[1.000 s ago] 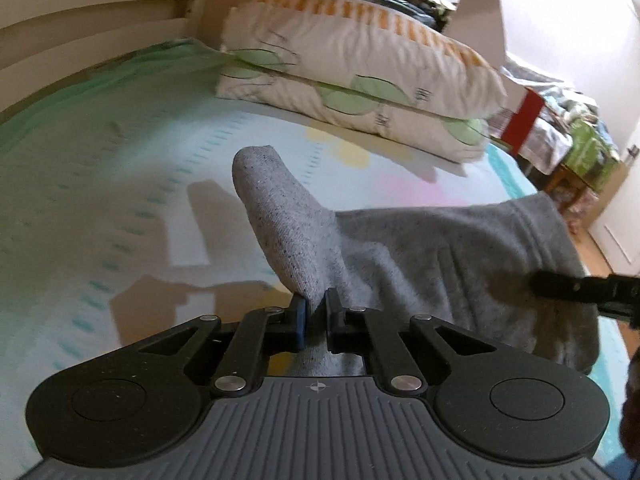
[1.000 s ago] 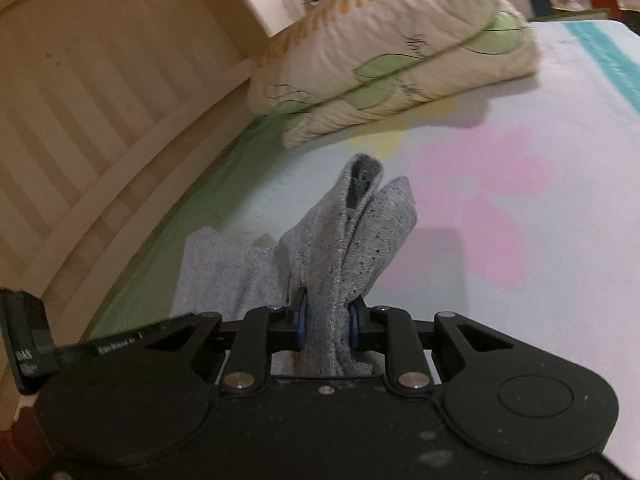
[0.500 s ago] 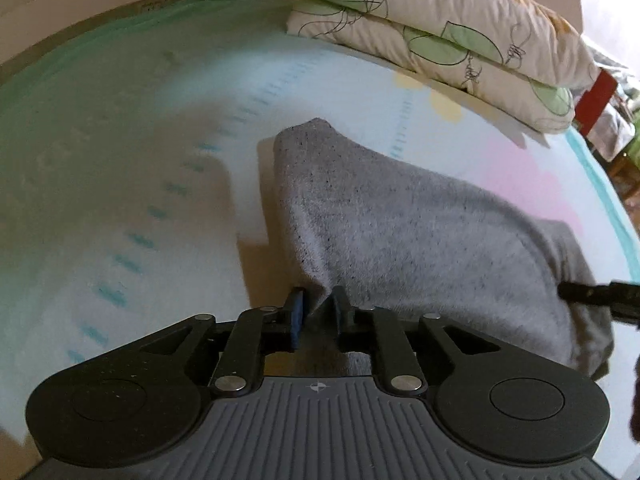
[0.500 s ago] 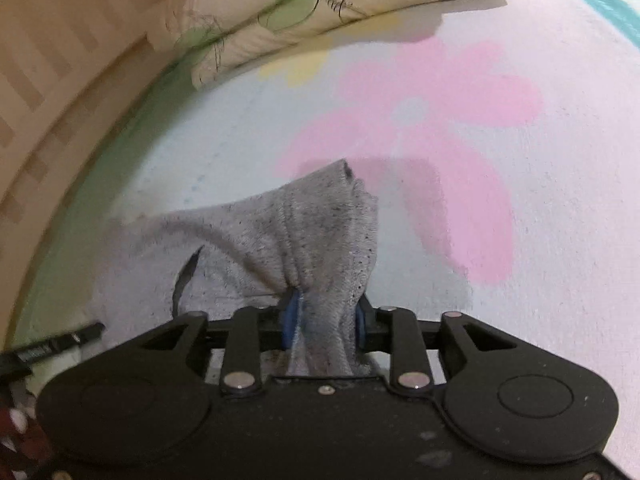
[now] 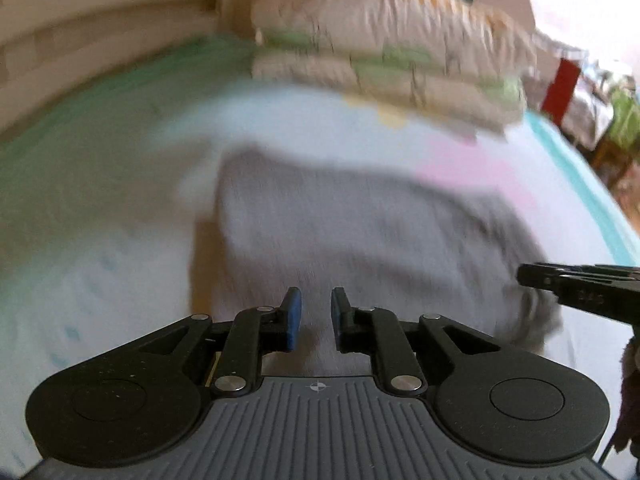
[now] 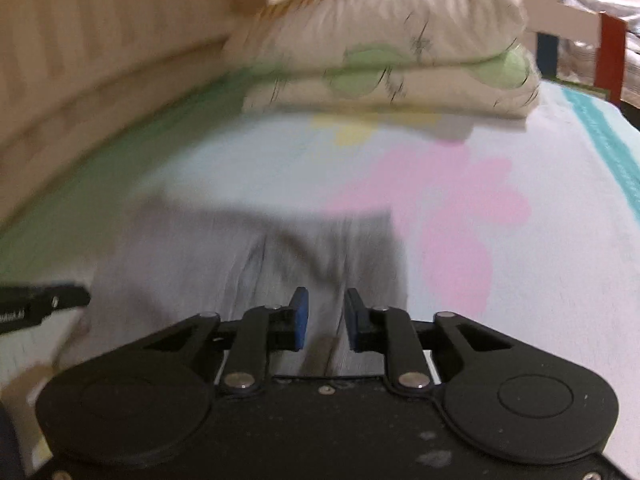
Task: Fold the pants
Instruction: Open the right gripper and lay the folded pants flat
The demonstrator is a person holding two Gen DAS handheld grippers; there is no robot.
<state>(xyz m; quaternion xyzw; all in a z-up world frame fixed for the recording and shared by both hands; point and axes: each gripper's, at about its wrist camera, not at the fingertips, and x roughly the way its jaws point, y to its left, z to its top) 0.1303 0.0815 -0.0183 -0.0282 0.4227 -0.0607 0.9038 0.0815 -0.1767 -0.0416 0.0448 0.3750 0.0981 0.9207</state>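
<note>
We look down on a bed (image 5: pixel 100 264) covered by a pale sheet with a green border on one side, a teal stripe on the other, and a large pink flower print (image 6: pixel 440 216) near the middle. Both views are smeared by blur. At the far end of the mattress two cream pillows with green leaf prints (image 6: pixel 384 60) lie stacked, and a wooden slatted bed frame (image 6: pixel 80 40) curves along the side.

The grey pants (image 5: pixel 360 240) lie spread flat on the sheet, just ahead of both grippers, as a broad folded shape with a few creases running through the cloth in the right wrist view (image 6: pixel 256 256). Part of the pink flower print sits just beside the fabric's edge.

Our left gripper (image 5: pixel 316 316) hovers over the near edge of the pants with its jaws standing a little apart; the gap between the blue pads is clear and the cloth shows only behind and beneath them, not pinched. Our right gripper (image 6: pixel 324 318) stands the same way, jaws slightly parted, having just been closing, with no fabric caught between the pads. Each gripper's tip pokes in at the edge of the other's view, beside the far side of the pants.
</note>
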